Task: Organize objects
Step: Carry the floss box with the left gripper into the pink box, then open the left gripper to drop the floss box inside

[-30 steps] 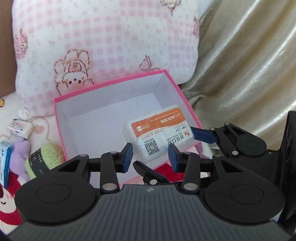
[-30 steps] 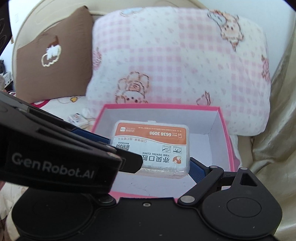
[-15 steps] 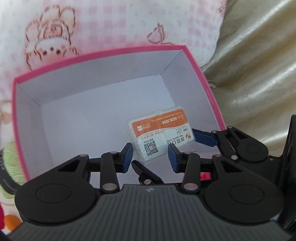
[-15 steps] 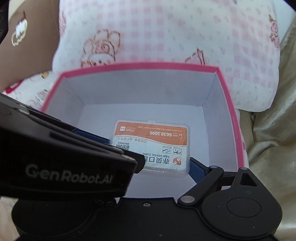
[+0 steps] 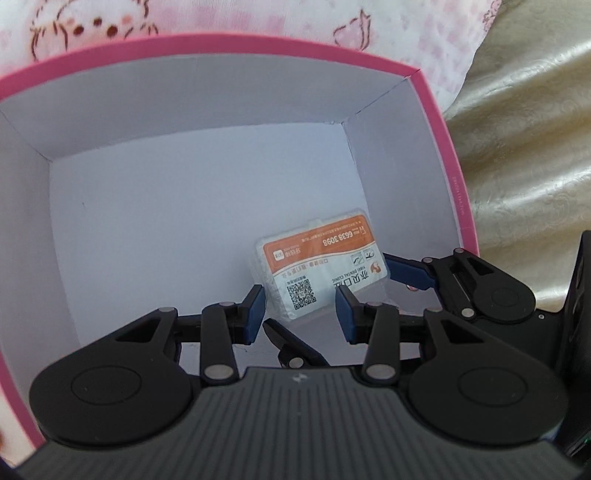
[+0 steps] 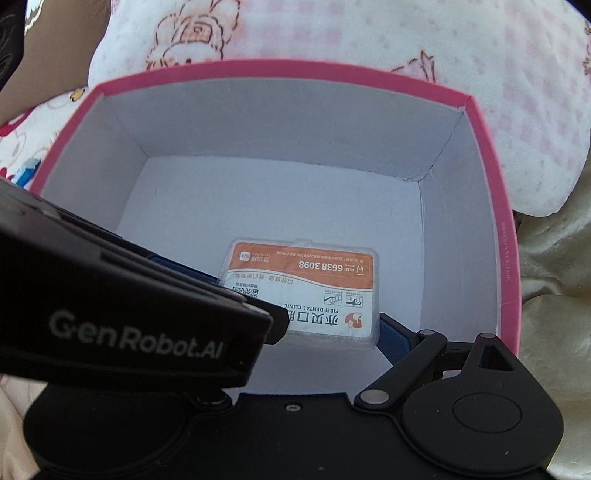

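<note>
My right fingers (image 6: 393,338) are clamped on the packet (image 6: 301,291), one blue pad pressed to its right edge; the other pad is mostly hidden behind the left tool's body, but in my left view I see it at the packet's near left corner. So the right gripper (image 5: 330,299) holds the packet across its width.

My left fingers (image 5: 255,314) stand at a narrow gap with nothing pinched between them. The packet shows beyond that gap, farther off and not touching either pad. The left gripper (image 5: 301,314) hangs just above the near part of the box floor.

The packet is a clear plastic case with an orange and white label, a printed phone number and a QR code. It sits inside the box (image 6: 495,206), low down in the near right part, close to the right wall. Whether its bottom rests on the floor of the box or is just above it, I cannot tell. In my left view it looks tilted, its far edge raised.

The box is pink outside with pale grey-white walls, and holds only the packet and my two tools. Behind its far wall lies a pink checked pillow (image 6: 388,29) with bear drawings. To the right of the box is a beige, shiny cloth (image 5: 528,122).
</note>
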Motion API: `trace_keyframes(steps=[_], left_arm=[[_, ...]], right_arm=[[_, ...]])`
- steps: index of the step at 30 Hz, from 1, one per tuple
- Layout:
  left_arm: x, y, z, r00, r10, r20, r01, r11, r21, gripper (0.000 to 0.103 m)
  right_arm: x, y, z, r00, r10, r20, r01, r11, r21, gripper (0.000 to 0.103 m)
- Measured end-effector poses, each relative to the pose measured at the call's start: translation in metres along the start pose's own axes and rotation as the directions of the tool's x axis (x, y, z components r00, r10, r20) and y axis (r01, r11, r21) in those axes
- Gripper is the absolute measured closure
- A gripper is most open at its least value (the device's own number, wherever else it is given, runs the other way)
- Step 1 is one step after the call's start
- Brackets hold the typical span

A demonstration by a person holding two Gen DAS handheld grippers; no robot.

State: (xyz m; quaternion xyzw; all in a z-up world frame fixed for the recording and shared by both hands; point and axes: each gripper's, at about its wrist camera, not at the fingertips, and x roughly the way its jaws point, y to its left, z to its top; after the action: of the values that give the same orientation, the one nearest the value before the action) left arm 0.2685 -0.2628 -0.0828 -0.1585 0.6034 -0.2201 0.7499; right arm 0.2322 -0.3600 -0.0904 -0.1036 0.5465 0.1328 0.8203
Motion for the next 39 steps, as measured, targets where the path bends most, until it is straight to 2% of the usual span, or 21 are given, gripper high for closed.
trace_keyframes(steps=[3,10,14,26,33,39], left_arm=[[0.006,0.002,0.0,1.0,-0.006,-0.014,0.005,1.0,-0.024,0.063],[0.018,0.013,0.004,0.999,-0.045,-0.027,0.042,0.994,-0.103,0.064],[0.019,0.013,0.003,1.0,-0.026,-0.01,0.025,0.995,-0.099,0.065],[0.02,0.009,0.002,0.999,-0.035,-0.001,0.034,0.99,-0.136,0.065],[-0.006,-0.002,-0.005,0.997,0.065,0.042,-0.064,0.998,-0.024,0.067],[-0.041,0.004,-0.014,0.997,0.068,0.046,-0.07,0.997,0.036,0.066]], right_arm=[[0.004,-0.002,-0.002,1.0,0.004,-0.025,-0.003,1.0,0.009,0.009],[0.01,0.004,-0.007,0.998,-0.048,-0.045,0.047,0.999,-0.02,0.01],[0.012,0.005,-0.01,0.996,-0.062,-0.058,0.06,0.998,-0.035,0.01],[0.003,0.004,-0.024,0.997,-0.072,-0.018,0.072,0.997,-0.016,0.011],[-0.031,-0.002,-0.035,0.998,0.018,0.062,-0.021,0.999,0.036,0.01],[-0.072,0.002,-0.059,0.984,0.022,0.175,-0.035,0.997,0.072,0.01]])
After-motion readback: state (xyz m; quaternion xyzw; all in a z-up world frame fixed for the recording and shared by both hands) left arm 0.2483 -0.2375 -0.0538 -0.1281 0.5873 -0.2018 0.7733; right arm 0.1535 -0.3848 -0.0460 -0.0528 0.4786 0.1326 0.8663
